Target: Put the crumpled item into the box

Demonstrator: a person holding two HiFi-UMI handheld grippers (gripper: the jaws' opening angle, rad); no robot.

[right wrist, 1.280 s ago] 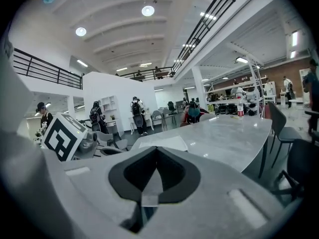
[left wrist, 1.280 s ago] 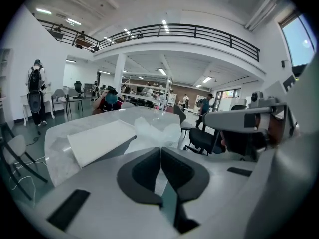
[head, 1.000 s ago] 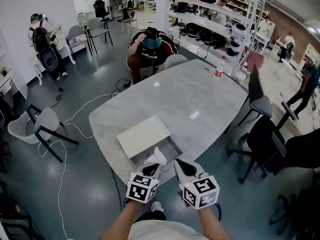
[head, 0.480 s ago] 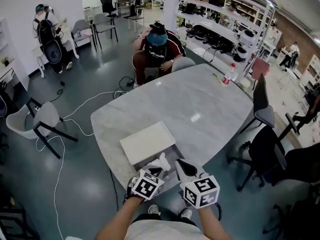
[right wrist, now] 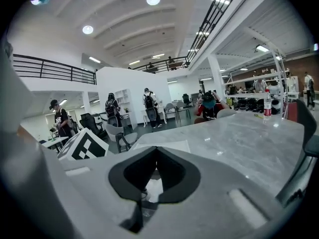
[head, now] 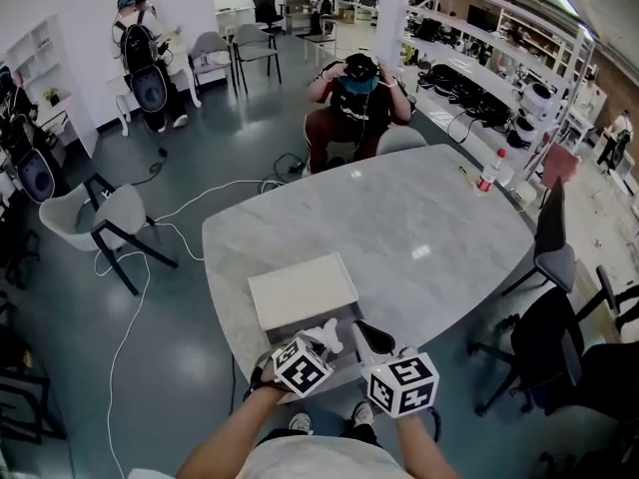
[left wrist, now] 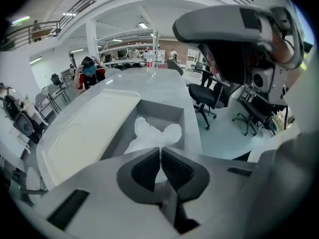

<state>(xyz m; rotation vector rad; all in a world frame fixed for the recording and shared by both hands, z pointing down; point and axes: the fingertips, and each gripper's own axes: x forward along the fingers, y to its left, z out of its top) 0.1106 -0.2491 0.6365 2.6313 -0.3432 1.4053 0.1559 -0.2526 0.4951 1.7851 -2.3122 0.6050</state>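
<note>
A white box (head: 303, 289) lies at the near edge of the grey marble table (head: 399, 218), its flat cover pushed back and its open tray (left wrist: 164, 109) facing me. The crumpled white paper (left wrist: 149, 133) sits in that tray and shows in the head view as the pale lump (head: 325, 331). My left gripper (head: 321, 345) is shut, jaw tips (left wrist: 160, 151) pinching the paper's near edge. My right gripper (head: 362, 333) hovers just right of the tray, shut with nothing in it (right wrist: 157, 151).
A person (head: 354, 108) sits at the table's far end. A water bottle (head: 488, 171) stands at the far right edge. Office chairs (head: 549, 257) stand to the right, a white chair (head: 105, 218) and floor cables to the left.
The head view has swung so the table sits further right. Both grippers stay at the box's near end, and the left marker cube has turned slightly towards the right one.
</note>
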